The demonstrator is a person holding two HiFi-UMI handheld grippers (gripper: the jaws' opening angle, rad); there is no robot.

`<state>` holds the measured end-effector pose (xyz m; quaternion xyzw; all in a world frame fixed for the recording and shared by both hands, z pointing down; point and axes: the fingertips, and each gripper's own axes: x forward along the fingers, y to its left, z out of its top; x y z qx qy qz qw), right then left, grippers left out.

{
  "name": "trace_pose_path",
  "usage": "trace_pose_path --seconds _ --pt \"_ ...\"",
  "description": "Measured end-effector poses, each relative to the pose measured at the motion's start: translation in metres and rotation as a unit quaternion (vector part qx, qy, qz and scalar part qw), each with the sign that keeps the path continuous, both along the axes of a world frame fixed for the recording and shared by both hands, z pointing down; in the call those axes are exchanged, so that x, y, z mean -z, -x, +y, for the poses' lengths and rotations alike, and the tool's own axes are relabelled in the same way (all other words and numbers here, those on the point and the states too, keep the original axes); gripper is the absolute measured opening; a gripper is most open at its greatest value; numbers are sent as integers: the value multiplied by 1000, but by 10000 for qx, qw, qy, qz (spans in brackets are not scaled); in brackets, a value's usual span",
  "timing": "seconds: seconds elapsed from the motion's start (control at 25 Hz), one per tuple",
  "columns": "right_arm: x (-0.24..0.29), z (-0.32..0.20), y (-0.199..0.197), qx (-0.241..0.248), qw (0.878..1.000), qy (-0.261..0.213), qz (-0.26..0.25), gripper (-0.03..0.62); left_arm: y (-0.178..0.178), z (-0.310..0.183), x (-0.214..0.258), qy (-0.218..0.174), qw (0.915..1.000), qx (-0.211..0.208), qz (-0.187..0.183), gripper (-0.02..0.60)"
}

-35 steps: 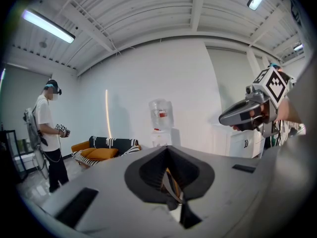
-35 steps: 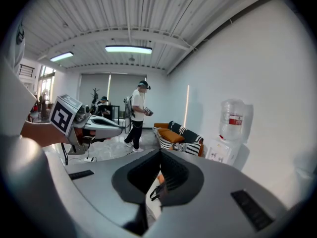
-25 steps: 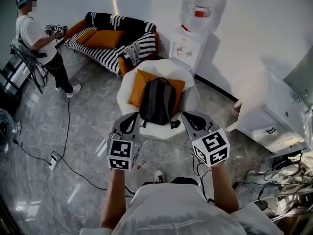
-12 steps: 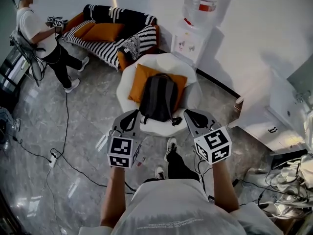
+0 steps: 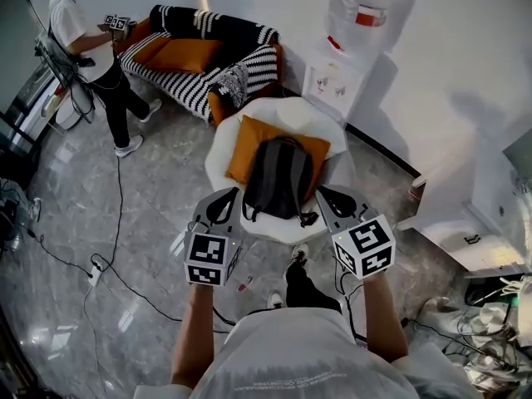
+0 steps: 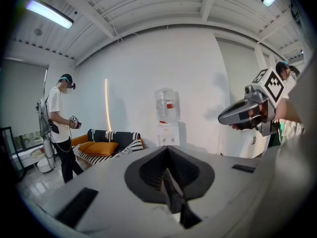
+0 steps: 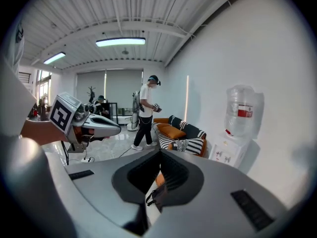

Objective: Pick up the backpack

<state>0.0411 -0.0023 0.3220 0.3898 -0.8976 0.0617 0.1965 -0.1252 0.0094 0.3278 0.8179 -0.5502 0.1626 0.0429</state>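
A dark grey backpack [image 5: 281,179] lies on an orange cushion [image 5: 249,140] in a round white chair [image 5: 223,150], straps toward me. My left gripper [image 5: 223,207] hovers at the chair's front edge, just left of the backpack's bottom, shut and empty. My right gripper [image 5: 332,202] hangs level with it at the backpack's lower right, also shut with nothing in it. Neither touches the backpack. In the right gripper view a dark strap of the backpack [image 7: 157,195] shows past the closed jaws, and the left gripper [image 7: 116,129] is seen at the left.
A striped sofa [image 5: 241,52] with orange cushions stands behind the chair, a water dispenser [image 5: 345,65] to its right. Another person [image 5: 91,56] stands at the far left holding grippers. Cables [image 5: 108,264] run over the floor. A white cabinet [image 5: 486,231] stands at the right.
Both grippers and I have moved forward toward the chair, so the backpack sits closer to the jaws. My foot has stepped ahead. The other person has shifted stance at the far left.
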Motion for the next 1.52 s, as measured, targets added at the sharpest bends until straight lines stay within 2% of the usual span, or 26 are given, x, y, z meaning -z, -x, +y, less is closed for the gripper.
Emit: trace_pose_path --seconds 0.44,0.72,1.0,1.16,1.32,1.52 --pt "-15 -86 -7 68 9996 268 57 3 -5 -90 -17 299 9995 92 20 23" --pt "-10 -137 -14 112 9996 248 27 3 -7 -148 -8 221 9996 179 29 23" --pt "-1 -167 -9 133 9997 213 48 3 0 -185 -3 234 9995 200 -23 23" --pt "-8 -180 -1 -107 9995 283 56 3 11 -201 -11 306 9995 -43 -10 23" --pt "-17 -196 5 -410 9986 305 120 3 11 -222 -17 316 9979 -552 90 25" --pt "-35 -205 13 -858 9953 451 25 3 16 -235 -39 553 9941 -934 45 25"
